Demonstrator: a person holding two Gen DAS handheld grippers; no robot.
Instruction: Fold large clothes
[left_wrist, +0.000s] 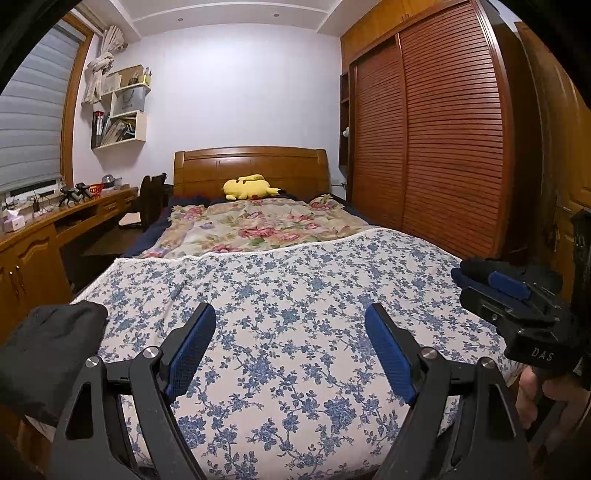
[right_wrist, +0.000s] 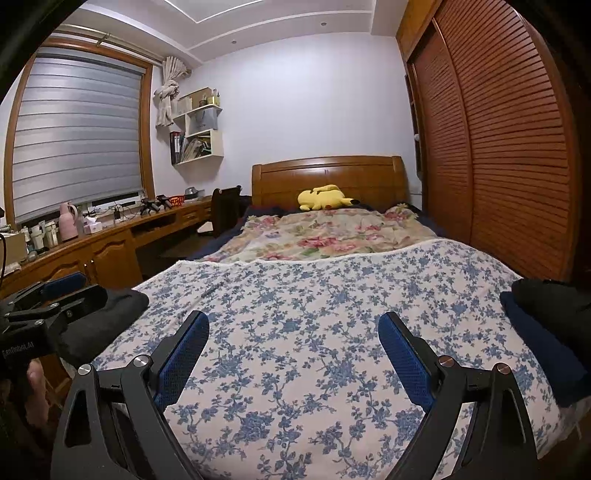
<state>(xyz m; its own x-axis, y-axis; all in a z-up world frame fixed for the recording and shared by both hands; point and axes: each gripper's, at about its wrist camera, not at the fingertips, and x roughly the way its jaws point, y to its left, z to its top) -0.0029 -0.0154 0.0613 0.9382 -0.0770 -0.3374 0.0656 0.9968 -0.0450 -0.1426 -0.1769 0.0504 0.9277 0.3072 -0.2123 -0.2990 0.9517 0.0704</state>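
Home bedroom, wooden bed (left_wrist: 251, 162) with floral covers, louvred wardrobe (left_wrist: 424, 140), plush toy (left_wrist: 249, 187)

bed (left_wrist: 280, 295) | blue-flowered cover; black clothes (left_wrist: 48, 347) left; dark folded stack (right_wrist: 546, 339) right

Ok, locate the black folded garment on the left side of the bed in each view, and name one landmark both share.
Left wrist view: the black folded garment sits at the lower left edge, on the bed corner.
Right wrist view: the same garment lies left of centre, partly behind the left tool.
Shared landmark: the yellow plush toy by the headboard.
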